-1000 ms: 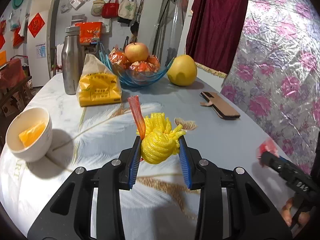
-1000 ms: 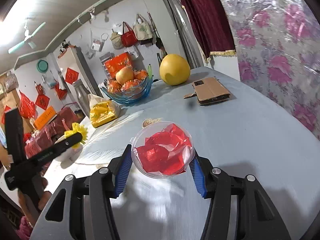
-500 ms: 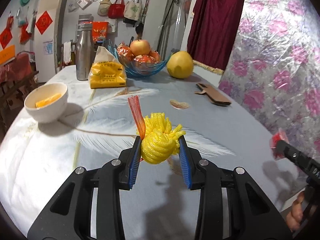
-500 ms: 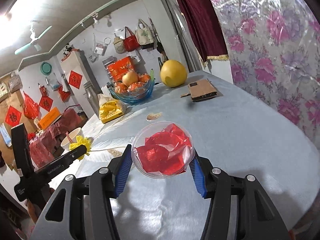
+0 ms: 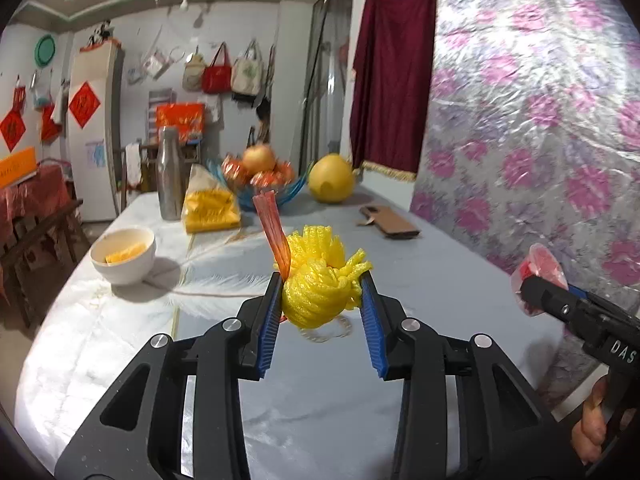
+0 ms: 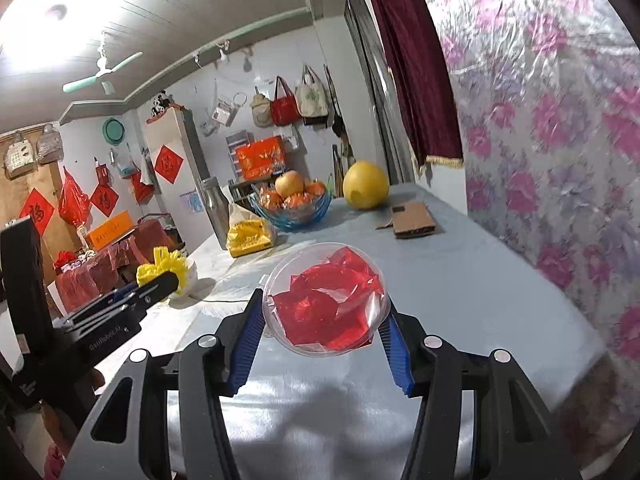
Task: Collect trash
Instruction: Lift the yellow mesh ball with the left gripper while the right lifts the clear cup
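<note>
My left gripper (image 5: 320, 304) is shut on a bunched yellow foam fruit net (image 5: 320, 280) with an orange-red strip (image 5: 274, 228) sticking up at its left, held above the table (image 5: 440, 280). My right gripper (image 6: 326, 320) is shut on a clear plastic cup (image 6: 326, 304) stuffed with red wrapper, held above the table's near end. The right gripper and its cup also show at the right in the left wrist view (image 5: 538, 276). The left gripper with its net shows at the left in the right wrist view (image 6: 164, 268).
On the table stand a white bowl with orange pieces (image 5: 124, 254), a steel bottle (image 5: 170, 174), a yellow bag (image 5: 210, 204), a blue fruit bowl (image 5: 264, 184), a pomelo (image 5: 332, 178) and a brown phone case (image 5: 390, 222). A flowered plastic sheet (image 5: 540, 120) hangs along the right.
Both grippers have drawn back and up from the table, each still holding its load. The table items look farther off and more of the room and ceiling shows.
</note>
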